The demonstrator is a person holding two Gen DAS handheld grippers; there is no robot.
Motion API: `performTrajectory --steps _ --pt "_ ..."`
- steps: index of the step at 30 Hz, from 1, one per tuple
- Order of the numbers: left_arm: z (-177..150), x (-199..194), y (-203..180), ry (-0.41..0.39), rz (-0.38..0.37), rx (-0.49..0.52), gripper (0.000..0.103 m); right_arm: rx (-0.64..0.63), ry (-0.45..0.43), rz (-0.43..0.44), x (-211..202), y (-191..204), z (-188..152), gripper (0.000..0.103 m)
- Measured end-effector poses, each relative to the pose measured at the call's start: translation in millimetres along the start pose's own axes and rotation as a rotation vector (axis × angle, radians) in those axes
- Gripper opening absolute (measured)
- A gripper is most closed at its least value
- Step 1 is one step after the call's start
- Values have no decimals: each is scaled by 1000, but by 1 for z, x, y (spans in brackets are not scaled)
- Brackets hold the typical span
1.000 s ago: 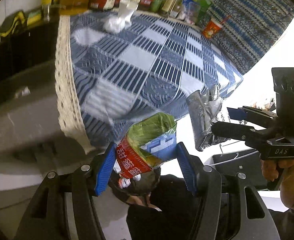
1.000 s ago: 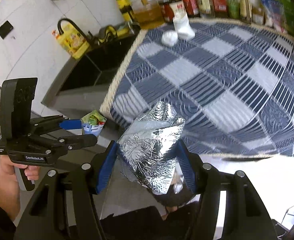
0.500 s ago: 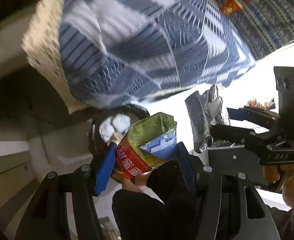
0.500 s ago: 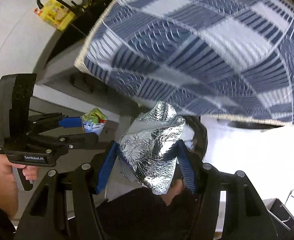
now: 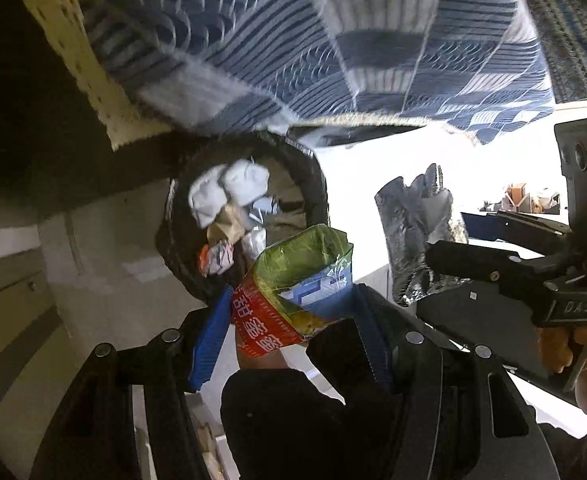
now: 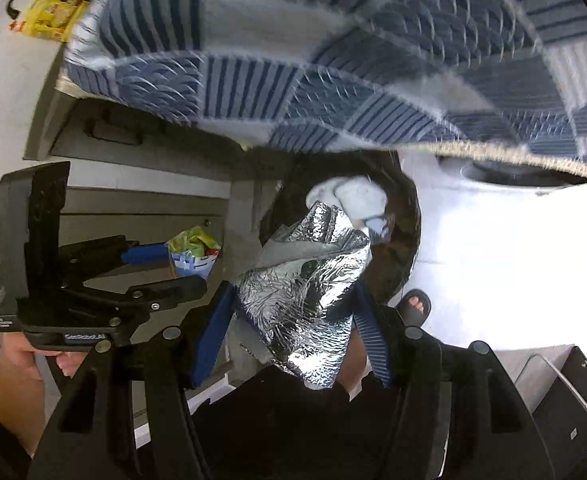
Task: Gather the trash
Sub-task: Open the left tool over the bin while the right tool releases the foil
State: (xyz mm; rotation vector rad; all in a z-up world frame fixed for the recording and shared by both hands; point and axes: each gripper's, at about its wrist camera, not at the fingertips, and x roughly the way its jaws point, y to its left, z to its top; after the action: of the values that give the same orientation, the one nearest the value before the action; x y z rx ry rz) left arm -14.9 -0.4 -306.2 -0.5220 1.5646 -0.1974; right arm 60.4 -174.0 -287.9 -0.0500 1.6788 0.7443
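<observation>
Nearest, clamped at part width between the blue pads of the left gripper (image 5: 289,320): a snack bag (image 5: 293,292), red, green and blue, pinched low across its body with the open mouth upward; likely light, thin and slick, so best kept squeezed across the crumpled middle rather than at a loose edge. Just to its right, pinched likewise in the right gripper (image 6: 293,320): a crumpled foil bag (image 6: 305,288), probably featherweight, crinkly, easily torn or slipped at a corner. Farther on, under the hanging edge of the blue checked tablecloth (image 5: 333,40): a black-lined bin (image 5: 313,184) on the floor, already holding white tissue wads (image 5: 229,188) and scraps.
</observation>
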Motion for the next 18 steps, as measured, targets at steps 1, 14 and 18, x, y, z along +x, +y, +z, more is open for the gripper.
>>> performTrajectory --steps 1,14,18 --pt "0 5 2 5 7 -3 59 9 8 2 5 -4 -1 61" --pt "14 64 40 49 43 -105 63 81 71 30 67 -34 4 69" --pt "18 67 50 29 99 -146 85 92 50 38 67 -38 6 87"
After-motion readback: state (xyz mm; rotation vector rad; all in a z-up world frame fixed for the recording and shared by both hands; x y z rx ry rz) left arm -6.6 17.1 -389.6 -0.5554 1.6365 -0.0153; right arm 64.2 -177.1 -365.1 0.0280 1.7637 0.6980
